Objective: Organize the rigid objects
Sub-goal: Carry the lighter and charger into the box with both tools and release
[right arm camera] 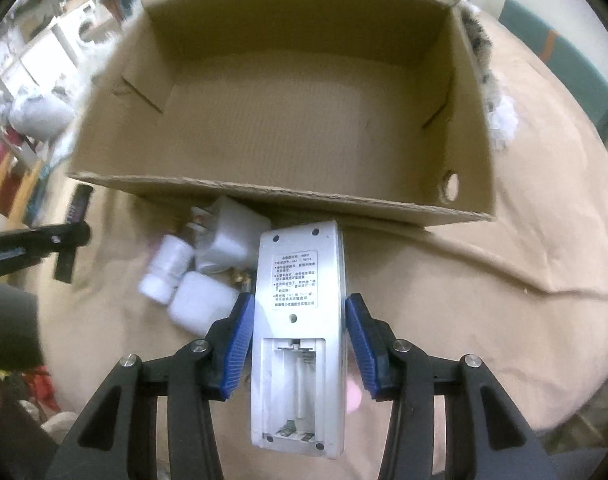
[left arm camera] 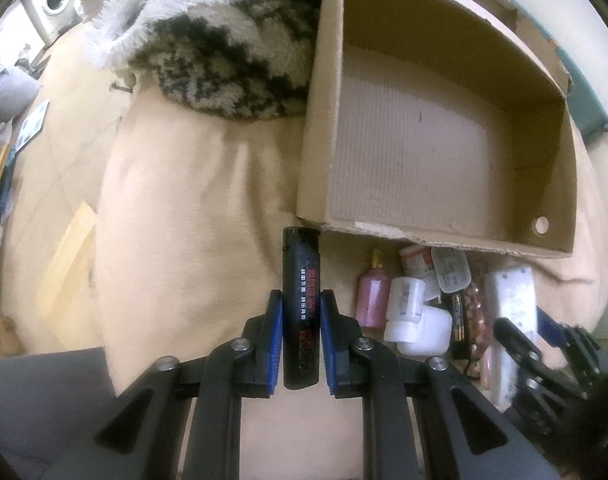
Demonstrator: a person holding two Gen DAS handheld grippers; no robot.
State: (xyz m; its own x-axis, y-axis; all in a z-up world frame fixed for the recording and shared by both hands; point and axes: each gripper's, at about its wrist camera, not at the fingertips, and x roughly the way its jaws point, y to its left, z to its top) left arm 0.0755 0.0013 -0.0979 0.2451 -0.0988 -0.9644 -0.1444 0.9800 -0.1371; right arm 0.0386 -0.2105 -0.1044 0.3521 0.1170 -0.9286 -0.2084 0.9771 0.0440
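The left gripper (left arm camera: 301,334) is clenched on a black lighter (left arm camera: 300,304), both blue pads pressed to its sides. The lighter's long axis runs straight out along the fingers, its cap end pointing away toward the near corner of the cardboard box (left arm camera: 436,120) — the other end sits back between the pads.

The right gripper (right arm camera: 297,346) straddles a white remote (right arm camera: 299,320) lying back-up on the tan cover (right arm camera: 484,320), its battery bay uncovered. The remote's length lines up with the fingers, far end aimed at the box's near wall. The left pad looks to be against its edge; a thin gap shows at the right pad, so I read the jaws as not yet clamped, though they are close.

Just left of the remote lies a huddle of small things: a white bottle (right arm camera: 165,268), a white plug adapter (right arm camera: 231,240) and a white case (right arm camera: 201,304). The left wrist view adds a pink bottle (left arm camera: 372,294) among them. A shaggy grey-and-black rug (left arm camera: 223,48) lies against the box's far left side.
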